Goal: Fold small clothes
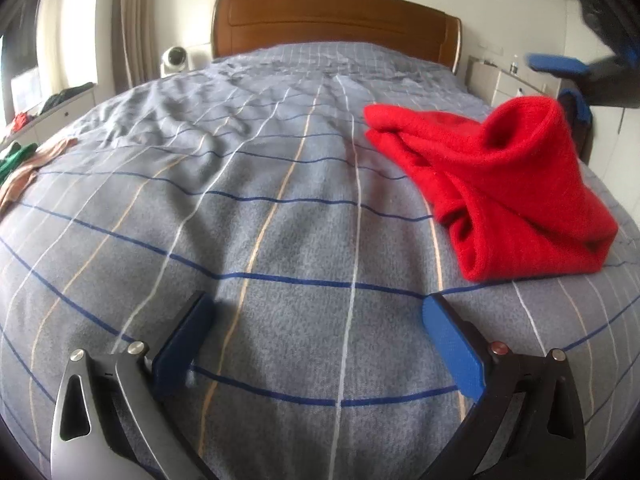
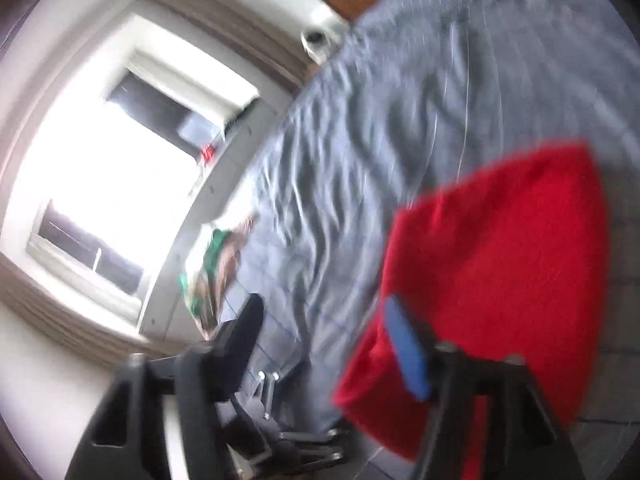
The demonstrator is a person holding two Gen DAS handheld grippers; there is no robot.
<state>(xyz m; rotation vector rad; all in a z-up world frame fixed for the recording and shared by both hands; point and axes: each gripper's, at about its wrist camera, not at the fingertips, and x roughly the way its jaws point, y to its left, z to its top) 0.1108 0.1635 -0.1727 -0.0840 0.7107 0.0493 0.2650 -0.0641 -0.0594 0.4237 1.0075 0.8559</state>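
Red knit garment point(image 1: 500, 184) sits bundled at the right of the frame on the bed point(image 1: 260, 220), looks folded already, so both grippers are empty: left gripper point(image 1: 316, 344) wide open, right gripper point(image 2: 328, 344) open too.

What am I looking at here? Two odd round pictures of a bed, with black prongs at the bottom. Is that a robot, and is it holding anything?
No robot: a person holds a hand-held gripper in each hand, and each carries a wide-angle camera looking along its two fingers. That explains the round, bent pictures.

The sharp picture is from the left gripper. Its blue-padded fingers stand apart over a grey checked bedspread, holding nothing. A folded red garment lies on the bed to its right.

The blurred, tilted picture is from the right gripper. It looks down over the same red garment; its fingers are apart and nothing is between them.

More clothes lie at the bed's left edge.
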